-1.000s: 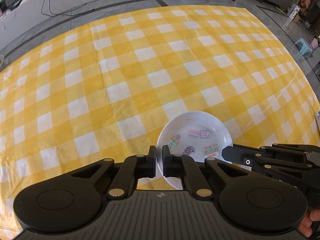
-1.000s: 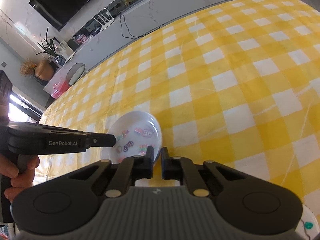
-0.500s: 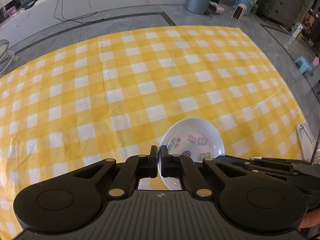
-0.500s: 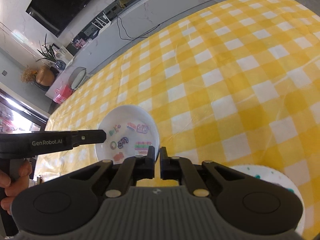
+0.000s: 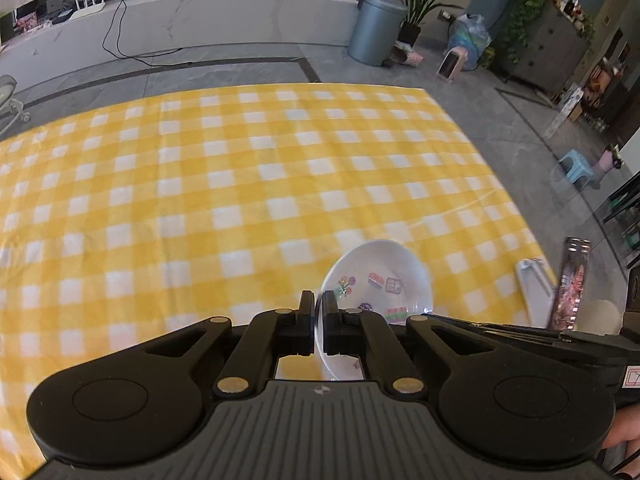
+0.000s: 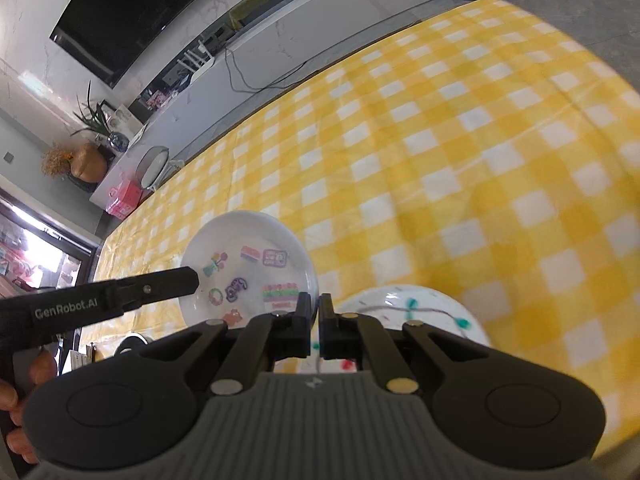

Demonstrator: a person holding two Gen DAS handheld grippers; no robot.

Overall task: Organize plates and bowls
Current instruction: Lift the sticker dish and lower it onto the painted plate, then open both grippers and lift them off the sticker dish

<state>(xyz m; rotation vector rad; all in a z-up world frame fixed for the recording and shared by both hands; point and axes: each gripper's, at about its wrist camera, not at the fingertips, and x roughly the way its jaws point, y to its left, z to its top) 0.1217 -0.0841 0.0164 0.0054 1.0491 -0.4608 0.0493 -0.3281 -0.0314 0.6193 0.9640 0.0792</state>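
Left wrist view: left gripper (image 5: 319, 322) pinching bowl (image 5: 378, 276) by its near-left rim, fingers (image 5: 307, 320) pressed onto the thin wall from both sides. Bowl white, cartoon stickers inside, tipped up toward the camera and apparently carried above the yellow check cloth (image 5: 240, 184) rather than resting on it; contact underneath hidden by the gripper body. Rim sits right between the fingertips, rest of the bowl ahead and to the right. Right gripper (image 5: 424, 316) coming in from the right edge, tip at the bowl's near-right rim. White tray-like piece (image 5: 534, 284) and a printed cylinder (image 5: 572, 284) at the cloth's right edge, well apart from the bowl.

Right wrist view: right gripper (image 6: 315, 320) also closed on the bowl (image 6: 256, 264), here on its right rim; thin edge visible in the narrow gap between the fingers. Left gripper (image 6: 192, 278) reaching in from the left, tip over the opposite rim. Likely a two-point hold to keep the bowl steady during transfer. Plate (image 6: 412, 308) with teal marks lying on the cloth (image 6: 460, 140) just right of and below the bowl, partly hidden behind the gripper body. Probable intent: stack bowl onto plate. Bowl not yet over it.
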